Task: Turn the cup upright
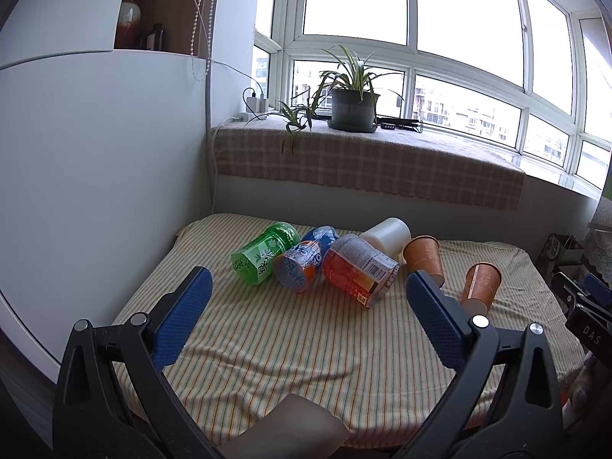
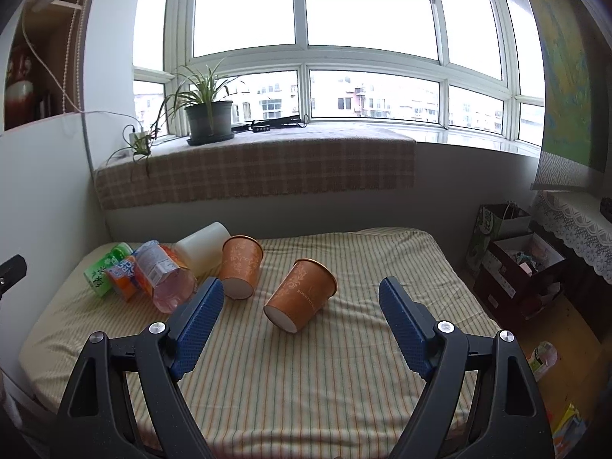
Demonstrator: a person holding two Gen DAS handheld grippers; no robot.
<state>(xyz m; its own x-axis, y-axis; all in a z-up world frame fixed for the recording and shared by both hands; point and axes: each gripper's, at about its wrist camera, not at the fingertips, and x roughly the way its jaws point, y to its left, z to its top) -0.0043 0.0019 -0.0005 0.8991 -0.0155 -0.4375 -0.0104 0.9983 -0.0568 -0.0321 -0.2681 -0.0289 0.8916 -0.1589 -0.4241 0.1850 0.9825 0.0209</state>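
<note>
Right wrist view: the tipped orange cup [image 2: 301,295] is seen lying between and beyond the right gripper [image 2: 302,306], whose fingers [image 2: 401,321] are spread wide and empty.

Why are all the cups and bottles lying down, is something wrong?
Yes, everything has tipped over. Two orange paper cups lie on their sides on the striped yellow cloth, beside a toppled white cup and cut-off green, blue and orange bottles. Nothing looks spilled. Both claws are open and empty.
</note>
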